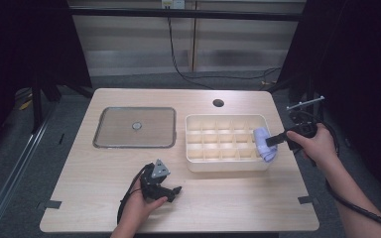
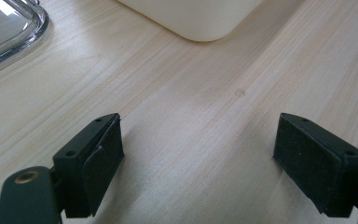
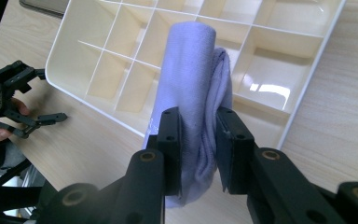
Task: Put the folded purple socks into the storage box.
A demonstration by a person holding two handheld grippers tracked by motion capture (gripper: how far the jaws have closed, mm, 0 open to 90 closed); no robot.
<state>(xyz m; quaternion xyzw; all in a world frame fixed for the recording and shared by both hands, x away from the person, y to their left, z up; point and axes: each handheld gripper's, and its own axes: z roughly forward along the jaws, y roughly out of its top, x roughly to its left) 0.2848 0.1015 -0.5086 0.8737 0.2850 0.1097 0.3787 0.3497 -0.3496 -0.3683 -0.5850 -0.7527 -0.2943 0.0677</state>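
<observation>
pale wooden table (image 1: 104,198) on grey floor (image 1: 10,163) (dark curtains (image 1: 357,59) flanking)

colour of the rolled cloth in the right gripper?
Pale lavender rolled cloth, plain, no pattern; clearest in the right gripper view, clamped by the right gripper.

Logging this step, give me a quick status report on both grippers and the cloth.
Left gripper open, on table. Right gripper shut on lavender cloth, at divided tray's right edge. Nothing in the way.
</observation>
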